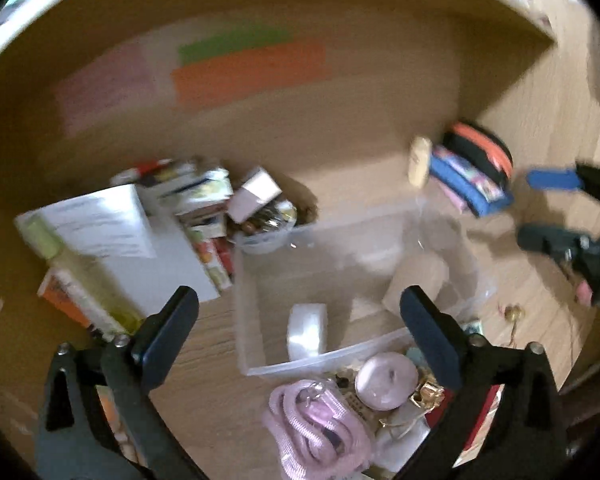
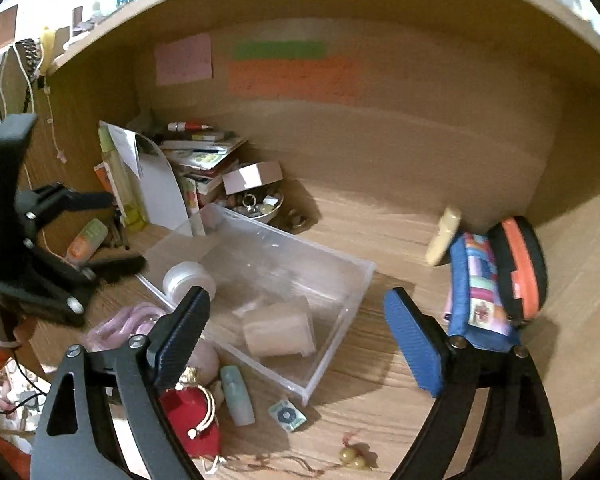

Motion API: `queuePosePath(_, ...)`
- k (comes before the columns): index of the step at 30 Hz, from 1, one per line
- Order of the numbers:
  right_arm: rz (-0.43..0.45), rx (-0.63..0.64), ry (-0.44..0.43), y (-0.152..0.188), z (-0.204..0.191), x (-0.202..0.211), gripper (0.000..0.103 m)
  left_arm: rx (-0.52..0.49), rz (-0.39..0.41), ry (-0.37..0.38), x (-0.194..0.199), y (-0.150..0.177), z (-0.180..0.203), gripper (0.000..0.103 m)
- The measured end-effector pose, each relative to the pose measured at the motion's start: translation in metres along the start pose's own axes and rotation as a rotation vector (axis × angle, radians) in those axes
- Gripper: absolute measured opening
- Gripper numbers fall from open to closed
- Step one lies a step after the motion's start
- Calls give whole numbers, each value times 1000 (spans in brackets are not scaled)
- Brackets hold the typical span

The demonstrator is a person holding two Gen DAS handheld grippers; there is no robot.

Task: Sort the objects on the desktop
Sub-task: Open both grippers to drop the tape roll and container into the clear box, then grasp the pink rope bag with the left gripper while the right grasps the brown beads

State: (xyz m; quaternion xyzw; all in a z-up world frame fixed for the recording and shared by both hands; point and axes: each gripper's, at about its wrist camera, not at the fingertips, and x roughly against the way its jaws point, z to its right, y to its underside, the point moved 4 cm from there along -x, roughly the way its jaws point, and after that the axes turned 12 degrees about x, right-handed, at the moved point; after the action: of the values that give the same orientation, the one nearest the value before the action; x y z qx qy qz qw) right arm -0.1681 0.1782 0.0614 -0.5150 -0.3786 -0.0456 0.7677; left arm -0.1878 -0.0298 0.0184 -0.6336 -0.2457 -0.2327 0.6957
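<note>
A clear plastic box (image 2: 340,280) lies on the wooden desk; it also shows in the left wrist view (image 1: 260,248). Inside it are a white jar (image 2: 188,276), also in the left wrist view (image 1: 307,330), and a beige block (image 2: 280,330). My left gripper (image 1: 300,332) is open and empty above the box's near end. My right gripper (image 2: 300,336) is open and empty over the box's near corner. Loose items lie by the box: a pink cord (image 1: 316,428), a pink round case (image 1: 386,376), a red pouch (image 2: 192,412), a pale green tube (image 2: 238,394).
Books and papers (image 2: 196,152) are stacked at the back left beside a bowl of trinkets (image 2: 256,204). A blue pencil case (image 2: 476,292) and an orange-black case (image 2: 520,268) lean at the right. Sticky notes (image 2: 292,76) are on the back wall. Beads (image 2: 354,454) lie near the front edge.
</note>
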Motion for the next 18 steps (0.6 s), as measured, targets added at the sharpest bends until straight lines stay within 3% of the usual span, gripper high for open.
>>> queuePosePath(5, 0, 3, 37, 16, 0, 12, 90, 80, 9, -9, 19, 10, -25, 103)
queuePosePath(12, -33, 24, 111, 50, 1, 18, 90, 111, -63, -59, 12, 46, -40, 103)
queuePosePath(14, -51, 25, 134, 58, 3, 17, 90, 92, -107, -95, -1, 58, -36, 103)
queuePosePath(18, -71, 0, 128, 73, 10, 13, 90, 77, -218, -76, -29, 77, -26, 103)
